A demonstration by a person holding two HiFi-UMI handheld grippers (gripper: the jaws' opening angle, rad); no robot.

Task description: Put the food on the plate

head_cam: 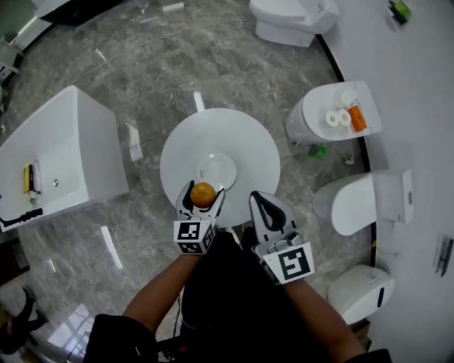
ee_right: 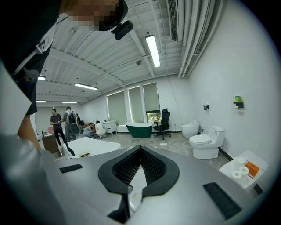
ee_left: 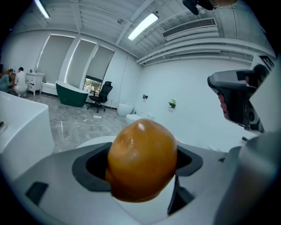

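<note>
A round orange food [head_cam: 202, 193] sits between the jaws of my left gripper [head_cam: 202, 190], which is shut on it. It hangs over the near left rim of a small white plate [head_cam: 220, 166] at the centre of a round white table [head_cam: 248, 142]. The left gripper view is filled by the glossy orange food [ee_left: 141, 158] squeezed between the dark pads [ee_left: 90, 169]. My right gripper [head_cam: 264, 205] is beside it at the table's near edge, shut and holding nothing. In its own view the right gripper [ee_right: 139, 169] has its dark pads [ee_right: 156, 169] meeting at the tip.
A white rectangular tub [head_cam: 57, 156] stands to the left on the marble floor. Several white toilets line the right wall [head_cam: 362, 202], one with paper rolls on its lid [head_cam: 339, 117]. Another toilet [head_cam: 294, 18] is at the far side.
</note>
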